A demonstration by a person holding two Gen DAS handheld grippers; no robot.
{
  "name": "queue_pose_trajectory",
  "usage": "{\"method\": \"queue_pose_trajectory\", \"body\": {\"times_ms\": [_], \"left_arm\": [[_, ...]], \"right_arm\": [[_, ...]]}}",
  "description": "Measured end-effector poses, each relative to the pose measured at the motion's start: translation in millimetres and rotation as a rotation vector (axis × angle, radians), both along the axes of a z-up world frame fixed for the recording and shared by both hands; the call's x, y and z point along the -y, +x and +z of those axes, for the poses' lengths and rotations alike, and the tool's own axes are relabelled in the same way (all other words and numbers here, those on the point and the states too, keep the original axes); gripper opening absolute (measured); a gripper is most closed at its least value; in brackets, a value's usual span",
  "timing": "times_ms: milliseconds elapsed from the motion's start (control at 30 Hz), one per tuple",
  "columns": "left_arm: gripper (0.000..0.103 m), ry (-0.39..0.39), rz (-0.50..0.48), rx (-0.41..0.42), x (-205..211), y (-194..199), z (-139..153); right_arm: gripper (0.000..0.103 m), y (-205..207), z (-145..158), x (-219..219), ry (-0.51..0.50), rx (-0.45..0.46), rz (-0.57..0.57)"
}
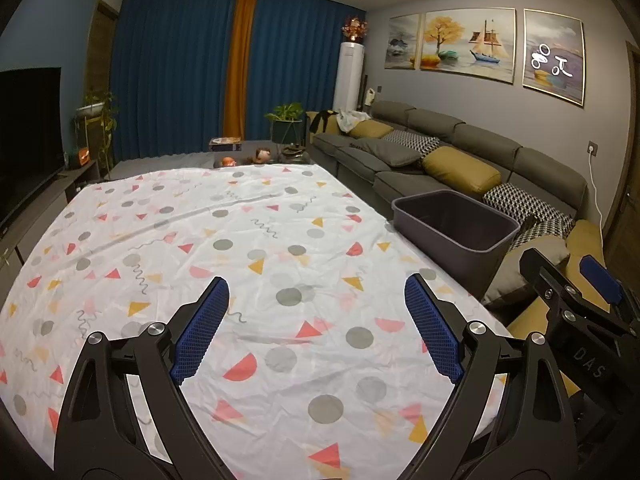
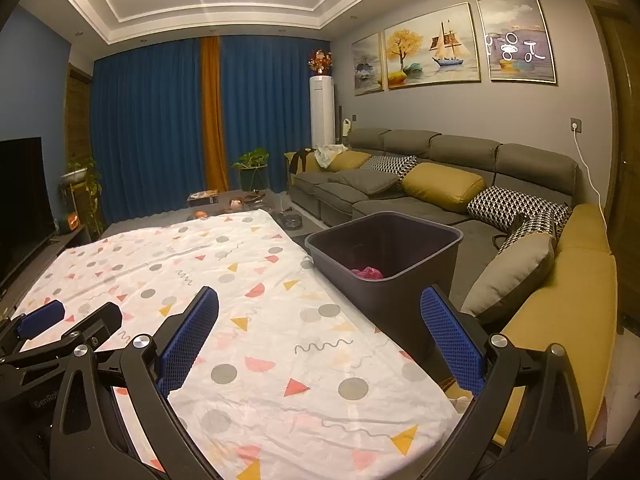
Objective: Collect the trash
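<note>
A dark grey bin [image 2: 400,280] stands off the right side of the table; in the left wrist view the bin [image 1: 460,236] sits further right. Something pink and crumpled [image 2: 367,273] lies at its bottom. My left gripper [image 1: 316,292] is open above the patterned tablecloth [image 1: 240,240], nothing between its blue pads. Equally wide apart are the fingers of my right gripper [image 2: 320,304], open over the cloth [image 2: 280,320] near the bin and holding nothing. Each gripper shows at the edge of the other's view. No loose trash shows on the cloth.
A grey sofa [image 2: 420,184] with yellow and patterned cushions runs along the right wall behind the bin. A television [image 1: 28,136] stands at left. Beyond the table's far end sit a low table with small items [image 1: 256,156] and potted plants [image 1: 286,120].
</note>
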State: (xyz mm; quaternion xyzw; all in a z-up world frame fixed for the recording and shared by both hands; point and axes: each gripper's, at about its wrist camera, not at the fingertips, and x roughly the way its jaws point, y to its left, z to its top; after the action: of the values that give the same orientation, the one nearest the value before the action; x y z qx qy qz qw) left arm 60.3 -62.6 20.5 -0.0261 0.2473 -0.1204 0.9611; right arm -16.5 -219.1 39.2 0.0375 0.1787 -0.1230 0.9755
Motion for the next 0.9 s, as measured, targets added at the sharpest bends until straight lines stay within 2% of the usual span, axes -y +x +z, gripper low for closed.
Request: {"method": "queue_pose_trajectory", "body": {"times_ms": [900], "left_arm": [[0.089, 0.017, 0.033, 0.015, -3.6, -4.1, 5.1]], "right_arm": [[0.097, -0.7, 1.1, 4.0, 0.017, 0.010, 0.007]]}}
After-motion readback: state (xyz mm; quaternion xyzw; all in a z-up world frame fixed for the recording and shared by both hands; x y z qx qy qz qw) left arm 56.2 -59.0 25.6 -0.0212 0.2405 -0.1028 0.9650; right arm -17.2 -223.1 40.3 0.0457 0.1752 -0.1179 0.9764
